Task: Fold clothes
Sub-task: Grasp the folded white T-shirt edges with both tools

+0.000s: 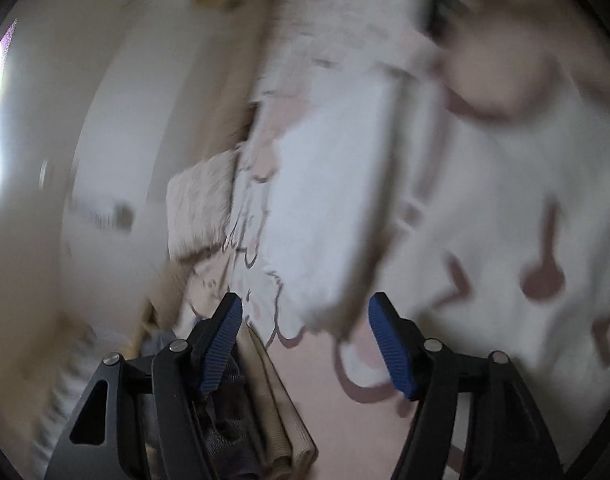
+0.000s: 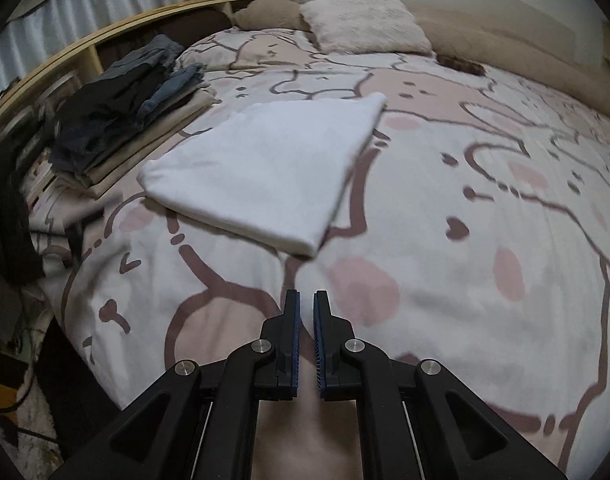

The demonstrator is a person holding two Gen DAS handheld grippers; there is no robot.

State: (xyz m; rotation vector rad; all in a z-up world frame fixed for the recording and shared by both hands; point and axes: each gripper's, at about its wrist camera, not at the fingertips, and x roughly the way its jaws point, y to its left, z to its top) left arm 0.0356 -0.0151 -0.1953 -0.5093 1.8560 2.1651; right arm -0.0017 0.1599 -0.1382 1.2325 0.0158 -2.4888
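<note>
bed [image 2: 485, 240] fills the room, its cover patterned in pink and brown. pile [image 2: 117, 120] of folded clothes sits at the left edge by the shelf, a pillow [image 2: 365, 20] near the head. folded white shirt [image 2: 265, 168] lies mid-bed, just beside the pile. it looks light, soft and floppy, likely to sag and unfold if pinched at one corner; best taken by the thick folded edge. left gripper [image 1: 305, 320] stands apart, empty. right gripper [image 2: 307, 308] is together, holding nothing.
</note>
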